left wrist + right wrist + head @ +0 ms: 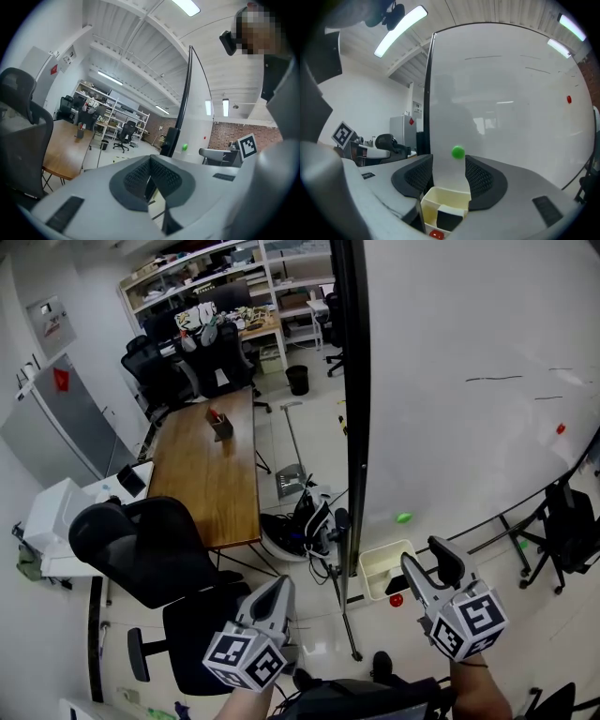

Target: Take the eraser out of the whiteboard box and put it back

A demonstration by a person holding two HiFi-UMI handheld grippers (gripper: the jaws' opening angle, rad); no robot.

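A cream whiteboard box (pixel 380 563) hangs at the lower edge of the whiteboard (pixel 469 381). In the right gripper view the box (pixel 445 194) lies just below the jaws, and a black eraser (pixel 451 219) sits in one of its compartments. My right gripper (pixel 427 559) hovers above and beside the box, open, with nothing between its fingers (pixel 447 164). My left gripper (pixel 279 589) is held off to the left of the board, its pads meeting at the tip (pixel 150 161) with nothing in them.
A green magnet (pixel 404 517) sticks to the board above the box, and a small red thing (pixel 396 600) lies below the box. A black office chair (pixel 150 545) and a long wooden table (pixel 211 474) stand to the left. The board's dark frame post (pixel 354 427) runs down the middle.
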